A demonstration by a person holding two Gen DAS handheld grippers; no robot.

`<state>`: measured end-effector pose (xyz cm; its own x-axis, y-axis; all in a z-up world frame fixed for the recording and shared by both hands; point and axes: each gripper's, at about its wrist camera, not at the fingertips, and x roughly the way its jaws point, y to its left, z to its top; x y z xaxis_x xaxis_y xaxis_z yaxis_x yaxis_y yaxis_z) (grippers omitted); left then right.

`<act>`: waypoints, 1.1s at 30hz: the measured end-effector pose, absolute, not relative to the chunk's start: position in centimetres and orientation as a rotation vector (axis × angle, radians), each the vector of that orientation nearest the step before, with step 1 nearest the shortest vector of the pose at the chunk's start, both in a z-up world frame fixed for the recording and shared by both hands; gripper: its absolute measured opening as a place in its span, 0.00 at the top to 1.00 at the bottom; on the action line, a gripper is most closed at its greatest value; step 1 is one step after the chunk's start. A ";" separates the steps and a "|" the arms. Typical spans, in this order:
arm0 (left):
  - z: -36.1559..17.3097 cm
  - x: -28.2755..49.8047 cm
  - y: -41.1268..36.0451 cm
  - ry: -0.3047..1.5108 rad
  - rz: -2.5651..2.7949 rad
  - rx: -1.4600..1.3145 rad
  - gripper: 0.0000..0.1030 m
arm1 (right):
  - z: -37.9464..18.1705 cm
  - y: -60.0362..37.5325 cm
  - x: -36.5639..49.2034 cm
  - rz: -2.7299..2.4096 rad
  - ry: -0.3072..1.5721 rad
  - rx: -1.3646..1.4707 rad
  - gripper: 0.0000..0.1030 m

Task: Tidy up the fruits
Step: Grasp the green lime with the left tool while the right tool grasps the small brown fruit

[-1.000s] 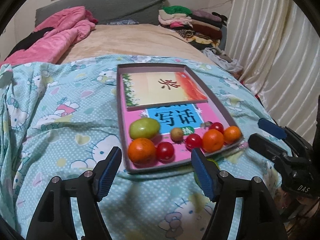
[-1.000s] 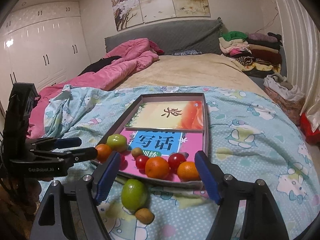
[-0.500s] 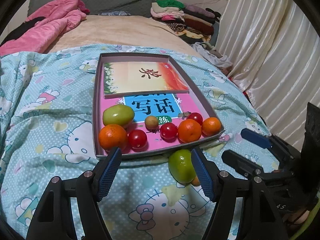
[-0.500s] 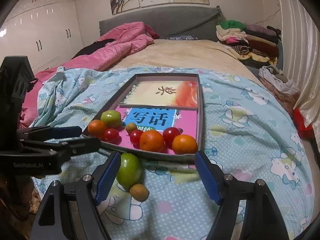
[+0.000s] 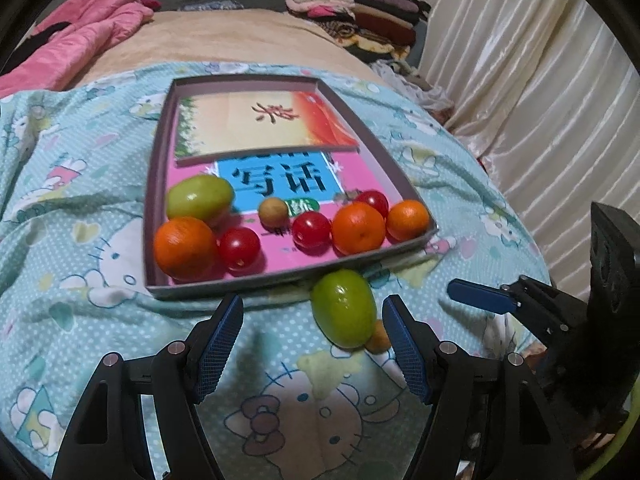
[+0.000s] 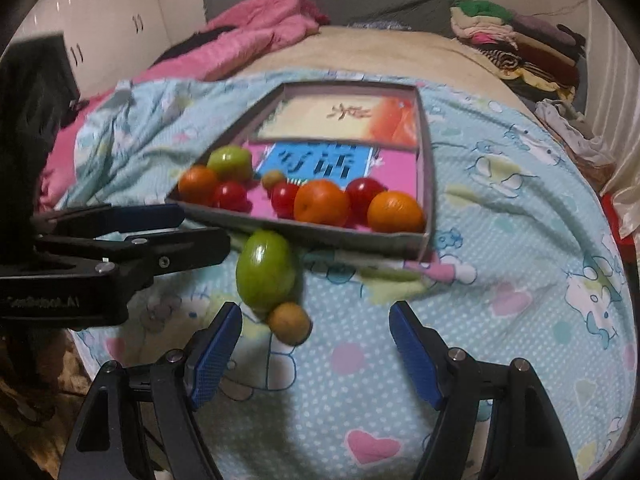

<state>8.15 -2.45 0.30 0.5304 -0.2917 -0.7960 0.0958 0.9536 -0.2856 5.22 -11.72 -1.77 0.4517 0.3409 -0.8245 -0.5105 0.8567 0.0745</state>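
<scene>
I am holding the left gripper (image 5: 312, 340) with its blue-padded fingers (image 5: 218, 340) spread wide and gripping nothing. I am holding the right gripper (image 6: 316, 352) the same way, its blue-padded fingers (image 6: 416, 356) standing well apart and empty.

All positions below are referenced to the shallow grey cardboard box tray (image 5: 158, 184) lying on the pale-blue cartoon-print bedsheet (image 5: 60, 320).

- The large oval green fruit (image 5: 343, 308) is lying on the sheet just outside the tray's near wall, toward its right corner. In the left wrist view it is sitting just inside the right-hand finger.
- The small round brown fruit (image 6: 289, 323) is touching the near end of that green fruit, farther from the tray. In the right wrist view it is lying between the fingers, nearer the left-hand one.
- Inside the tray, along the near wall, the following are resting: three round orange citrus fruits (image 5: 185, 247), three red cherry tomatoes (image 5: 239, 248), a second oval green fruit (image 5: 200, 197) and a second small brown fruit (image 5: 273, 212).
- These are sitting on a pink-and-blue printed booklet (image 5: 280, 180) lining the tray floor; a cream-and-orange printed booklet (image 5: 264, 126) is covering the far half.

The pink crumpled quilt (image 6: 248, 28) is lying well beyond the tray's far left side.
</scene>
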 end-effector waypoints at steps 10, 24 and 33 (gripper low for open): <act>-1.3 9.2 -3.2 1.046 -0.277 -0.242 0.29 | -4.5 -10.6 6.2 0.573 1.078 -0.213 0.53; -3.1 10.7 -4.0 1.094 -0.310 -0.283 0.39 | -5.0 -10.0 6.6 0.627 1.101 -0.201 0.73; -3.6 11.2 -4.2 1.094 -0.328 -0.305 0.55 | -5.0 -10.3 6.7 0.625 1.099 -0.191 0.73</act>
